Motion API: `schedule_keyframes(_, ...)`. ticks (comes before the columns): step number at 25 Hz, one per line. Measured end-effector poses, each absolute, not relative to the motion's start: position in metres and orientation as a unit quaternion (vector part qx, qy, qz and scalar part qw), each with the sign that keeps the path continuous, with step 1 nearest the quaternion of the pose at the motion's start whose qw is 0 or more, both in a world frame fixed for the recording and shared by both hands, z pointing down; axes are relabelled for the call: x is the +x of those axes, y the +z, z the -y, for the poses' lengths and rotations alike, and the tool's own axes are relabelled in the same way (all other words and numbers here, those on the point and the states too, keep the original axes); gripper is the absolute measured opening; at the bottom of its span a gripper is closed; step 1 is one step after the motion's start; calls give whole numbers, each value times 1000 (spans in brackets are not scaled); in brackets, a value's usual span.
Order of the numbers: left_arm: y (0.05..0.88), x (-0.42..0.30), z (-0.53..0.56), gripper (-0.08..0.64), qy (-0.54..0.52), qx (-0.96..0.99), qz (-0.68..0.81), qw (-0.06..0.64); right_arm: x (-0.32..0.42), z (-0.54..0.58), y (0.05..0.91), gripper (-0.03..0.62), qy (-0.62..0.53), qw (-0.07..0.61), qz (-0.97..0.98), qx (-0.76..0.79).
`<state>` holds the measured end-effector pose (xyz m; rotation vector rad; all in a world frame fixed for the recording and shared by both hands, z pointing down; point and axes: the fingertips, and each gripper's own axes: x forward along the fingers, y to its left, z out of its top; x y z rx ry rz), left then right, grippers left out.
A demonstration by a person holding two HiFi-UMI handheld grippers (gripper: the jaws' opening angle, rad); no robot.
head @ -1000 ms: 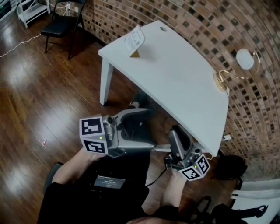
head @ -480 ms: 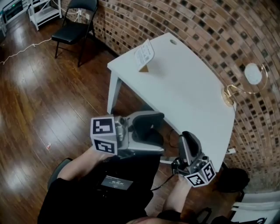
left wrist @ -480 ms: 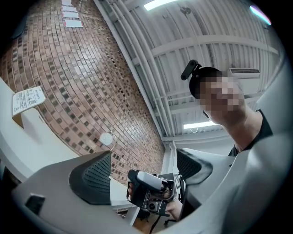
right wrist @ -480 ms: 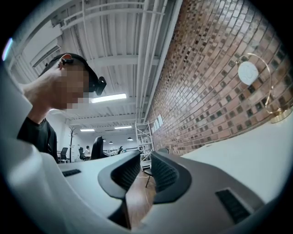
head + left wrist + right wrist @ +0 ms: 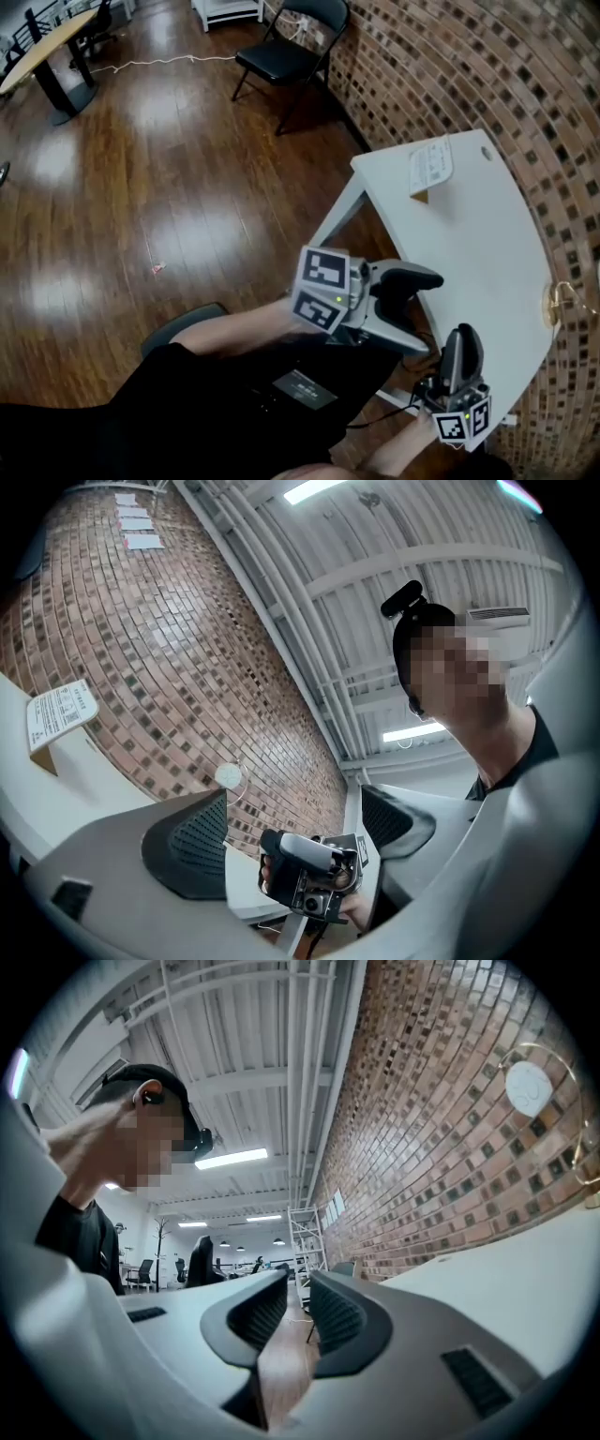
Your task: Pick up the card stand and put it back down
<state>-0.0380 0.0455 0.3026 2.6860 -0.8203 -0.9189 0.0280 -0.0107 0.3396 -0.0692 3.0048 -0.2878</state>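
The card stand (image 5: 429,167), a white printed card on a small wooden base, stands on the far end of the white table (image 5: 487,253); it also shows in the left gripper view (image 5: 60,714). My left gripper (image 5: 415,307) hovers by the table's near edge, well short of the stand, with its jaws wide apart and empty (image 5: 298,810). My right gripper (image 5: 462,336) is low beside the table's near corner. Its jaws point up with a narrow gap and nothing between them (image 5: 298,1286). It appears between the left gripper's fingers (image 5: 305,874).
A gold wire ring with a white disc (image 5: 561,305) stands at the table's right edge against the brick wall (image 5: 487,84). A black folding chair (image 5: 286,56) stands on the wooden floor beyond the table. Another table (image 5: 47,47) is at far left.
The head view has swung left, so the table now lies at the right and more floor shows. Both grippers stay low by the table's near edge, empty.
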Motion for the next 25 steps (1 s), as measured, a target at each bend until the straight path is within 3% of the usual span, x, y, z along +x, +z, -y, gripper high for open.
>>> schedule_keyframes(16,268,-64,-34,442,-294,909,294,37,-17,38,312,94,-52,57,-997,9)
schedule_keyframes(25,272,-84,2,443,-285,904,317,20,-62,67,325,137,-25,-26,-999,10)
